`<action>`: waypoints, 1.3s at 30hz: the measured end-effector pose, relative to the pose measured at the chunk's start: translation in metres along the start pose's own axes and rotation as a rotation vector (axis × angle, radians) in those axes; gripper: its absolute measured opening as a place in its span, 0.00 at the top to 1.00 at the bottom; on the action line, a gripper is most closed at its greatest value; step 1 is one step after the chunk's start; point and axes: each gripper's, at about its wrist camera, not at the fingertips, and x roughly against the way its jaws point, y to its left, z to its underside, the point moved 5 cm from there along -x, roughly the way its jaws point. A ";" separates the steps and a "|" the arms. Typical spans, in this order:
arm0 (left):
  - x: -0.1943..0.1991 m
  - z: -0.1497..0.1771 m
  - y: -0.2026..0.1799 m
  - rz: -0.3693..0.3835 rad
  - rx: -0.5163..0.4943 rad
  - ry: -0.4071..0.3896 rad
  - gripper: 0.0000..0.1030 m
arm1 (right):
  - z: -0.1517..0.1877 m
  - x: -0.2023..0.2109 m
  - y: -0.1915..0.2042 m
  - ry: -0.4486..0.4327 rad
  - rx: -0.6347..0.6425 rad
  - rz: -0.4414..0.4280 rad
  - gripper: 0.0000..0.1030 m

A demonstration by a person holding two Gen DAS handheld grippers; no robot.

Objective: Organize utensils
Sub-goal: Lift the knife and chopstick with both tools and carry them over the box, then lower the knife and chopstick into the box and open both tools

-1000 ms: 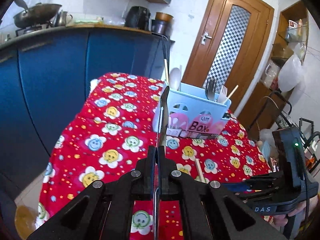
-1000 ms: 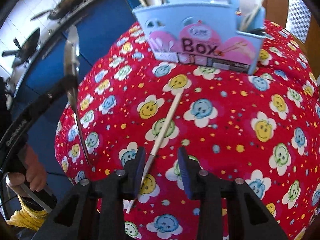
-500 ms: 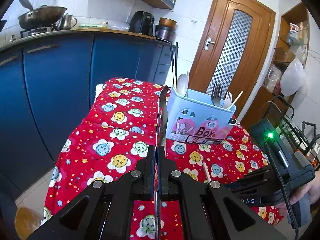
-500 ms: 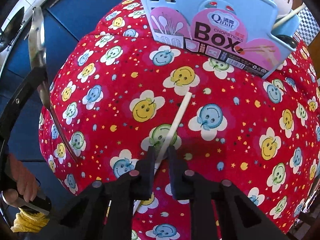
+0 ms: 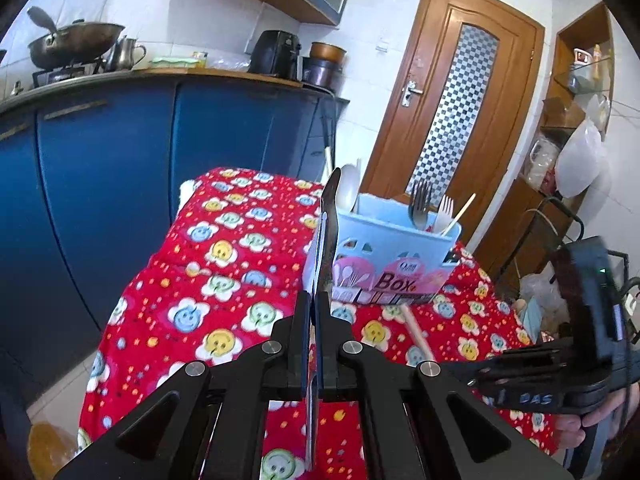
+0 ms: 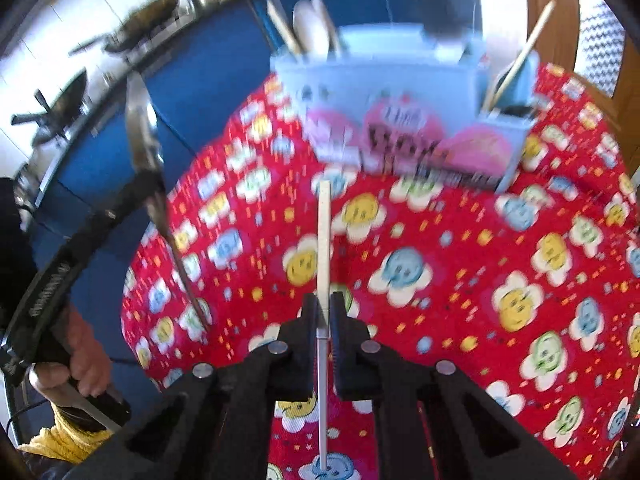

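Two utensils are in your grip at once: your left gripper is clenched on a metal spoon, held edge-on with its bowl pointing up toward the holder, and your right gripper is clamped on a pale chopstick that points straight ahead above the red smiley-flower tablecloth. Ahead of both stands the light blue utensil box with its pink "Box" label, on the far part of the cloth. Its left compartment holds a white spoon; its right side holds a dark fork, a white plastic fork and a leaning chopstick. From the left wrist view, your spoon crosses in front of the box's left edge. Blue kitchen cabinets stand just behind the table, with a wok and kettle on the counter, and a wooden door to the right. The right wrist view is motion-blurred, so the box's contents are hard to read there.
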 end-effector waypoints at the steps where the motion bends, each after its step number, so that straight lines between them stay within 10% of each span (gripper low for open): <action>1: -0.001 -0.003 -0.002 0.004 -0.002 -0.007 0.98 | -0.004 0.007 -0.002 -0.050 -0.001 0.002 0.92; 24: -0.039 -0.140 -0.070 0.019 -0.080 -0.326 0.99 | -0.113 0.084 -0.057 -0.711 0.030 0.116 0.92; 39: -0.061 -0.158 -0.064 0.013 -0.029 -0.379 1.00 | -0.133 0.062 -0.081 -0.787 0.028 0.142 0.92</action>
